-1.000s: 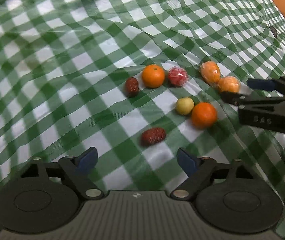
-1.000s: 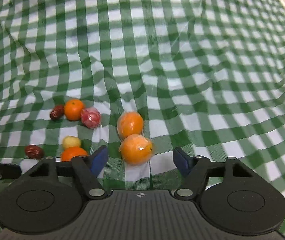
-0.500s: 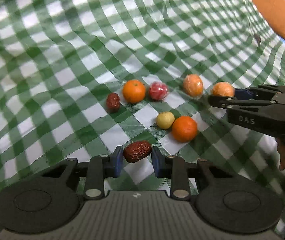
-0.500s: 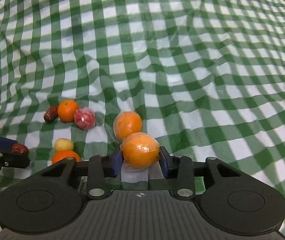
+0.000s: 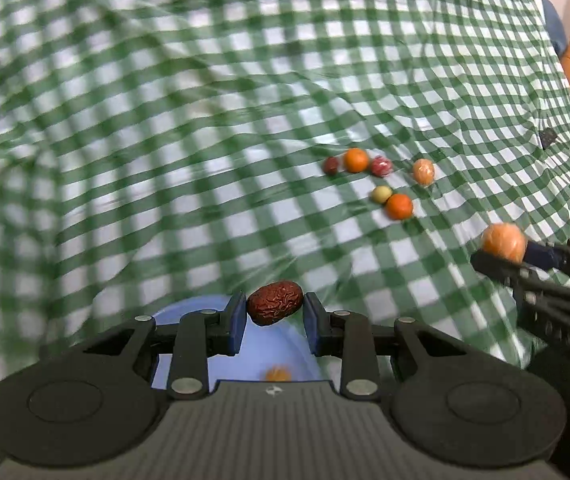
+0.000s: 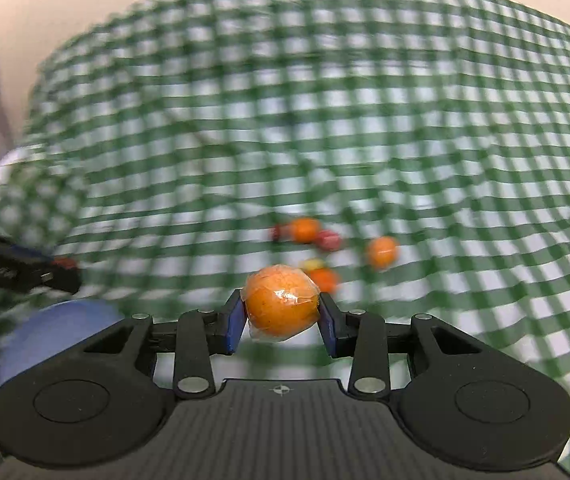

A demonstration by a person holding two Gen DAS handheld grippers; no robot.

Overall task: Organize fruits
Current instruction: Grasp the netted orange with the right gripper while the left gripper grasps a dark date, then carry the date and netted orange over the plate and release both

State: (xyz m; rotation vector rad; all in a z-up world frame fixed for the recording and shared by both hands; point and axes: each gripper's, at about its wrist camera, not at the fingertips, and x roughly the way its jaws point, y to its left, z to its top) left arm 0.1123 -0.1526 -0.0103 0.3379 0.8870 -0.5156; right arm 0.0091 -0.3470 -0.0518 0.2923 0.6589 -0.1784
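Nearest you: left gripper [image 5: 275, 322], jaws clamped on a wrinkled red date [image 5: 275, 302], long axis across them, directly over the blue plate [image 5: 189, 314]. Right gripper [image 6: 281, 322], jaws pinching a wrapped orange [image 6: 281, 305], has the plate lower left; only the left view shows a fruit already plated. Far: remaining fruits [image 5: 377, 182] on the checked cloth [image 5: 205, 120].

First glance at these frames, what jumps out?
Both grippers are loaded: the left gripper pinches a wrinkled red date over a blue plate, and the right gripper clamps a plastic-wrapped orange. Behind them, a loose cluster of fruits sits on the green checked cloth, right of centre in the left wrist view. The plate already holds one small orange fruit.
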